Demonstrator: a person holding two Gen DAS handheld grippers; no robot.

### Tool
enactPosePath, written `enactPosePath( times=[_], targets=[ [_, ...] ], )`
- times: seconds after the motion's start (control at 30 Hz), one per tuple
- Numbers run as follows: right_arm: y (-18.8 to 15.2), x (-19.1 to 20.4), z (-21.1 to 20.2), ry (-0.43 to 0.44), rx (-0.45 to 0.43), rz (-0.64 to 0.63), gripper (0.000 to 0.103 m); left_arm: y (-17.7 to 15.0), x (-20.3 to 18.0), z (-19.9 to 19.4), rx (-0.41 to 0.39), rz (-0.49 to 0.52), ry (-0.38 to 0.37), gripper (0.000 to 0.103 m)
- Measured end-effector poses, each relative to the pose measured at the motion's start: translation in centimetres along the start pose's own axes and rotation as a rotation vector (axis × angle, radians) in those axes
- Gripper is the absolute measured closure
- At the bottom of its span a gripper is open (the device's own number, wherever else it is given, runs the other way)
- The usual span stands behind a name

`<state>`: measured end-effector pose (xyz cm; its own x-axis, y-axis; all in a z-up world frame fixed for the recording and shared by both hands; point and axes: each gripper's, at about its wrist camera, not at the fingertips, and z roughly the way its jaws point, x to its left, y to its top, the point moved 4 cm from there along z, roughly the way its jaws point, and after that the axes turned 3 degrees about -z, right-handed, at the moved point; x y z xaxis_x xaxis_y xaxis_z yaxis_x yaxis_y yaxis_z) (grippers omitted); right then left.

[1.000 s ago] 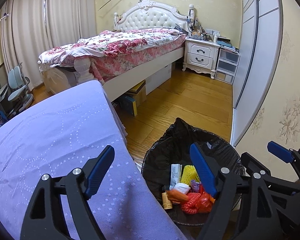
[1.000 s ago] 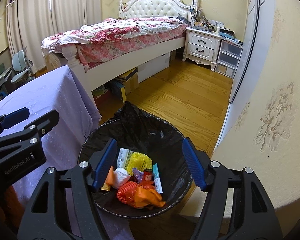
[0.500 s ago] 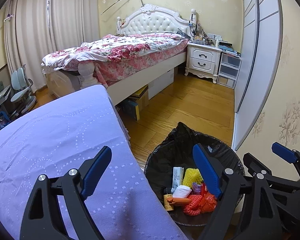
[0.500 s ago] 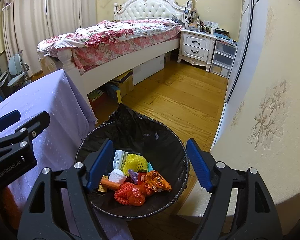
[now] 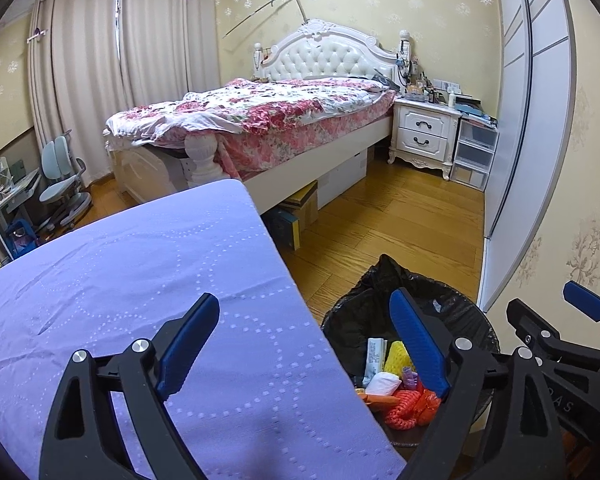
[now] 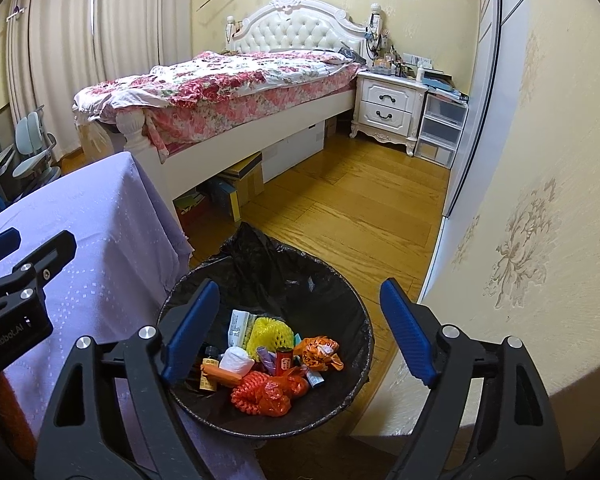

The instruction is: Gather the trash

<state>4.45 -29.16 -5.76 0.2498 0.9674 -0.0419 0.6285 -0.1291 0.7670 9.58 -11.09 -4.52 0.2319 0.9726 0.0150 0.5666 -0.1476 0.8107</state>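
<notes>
Both grippers empty over table edge and bin

Left gripper (image 5: 304, 344) spread wide above purple tablecloth (image 5: 140, 280); right gripper (image 6: 300, 330) likewise agape over black-lined trash bin (image 6: 340, 292) on wooden floor; orange netting (image 6: 260, 394), yellow foam net (image 6: 268, 332), wrappers inside.

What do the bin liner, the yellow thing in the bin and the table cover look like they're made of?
Bin liner: thin black plastic film, by its glossy wrinkles and the bunched flap at the back.
Yellow thing: probably foam fruit netting, matte with an open mesh.
Table cover: lilac woven cloth, matte, with soft creases and a stitched or embossed dotted pattern; the fibre cannot be told.
</notes>
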Motion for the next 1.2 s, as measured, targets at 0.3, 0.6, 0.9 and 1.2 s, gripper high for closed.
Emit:
enactPosePath(
  times=[0.3,0.6,0.9,1.2],
  targets=[
    [0.3,1.1,-2.0,0.014,-0.033,-0.023,0.021,0.0,1.6,-2.0,-0.015,-0.02,0.032,0.015],
    [0.3,2.4,-4.3,0.033,-0.057,-0.036,0.021,-0.7,3.4,-4.4,-0.028,-0.036,0.056,0.015],
    [-0.1,3.2,-6.5,0.057,-0.076,-0.04,0.021,-1.7,5.0,-6.7,-0.029,-0.072,0.078,0.014],
    [-0.5,4.1,-8.0,0.069,-0.092,-0.053,0.02,-2.0,5.7,-7.7,-0.04,-0.083,0.086,0.014]
  ],
)
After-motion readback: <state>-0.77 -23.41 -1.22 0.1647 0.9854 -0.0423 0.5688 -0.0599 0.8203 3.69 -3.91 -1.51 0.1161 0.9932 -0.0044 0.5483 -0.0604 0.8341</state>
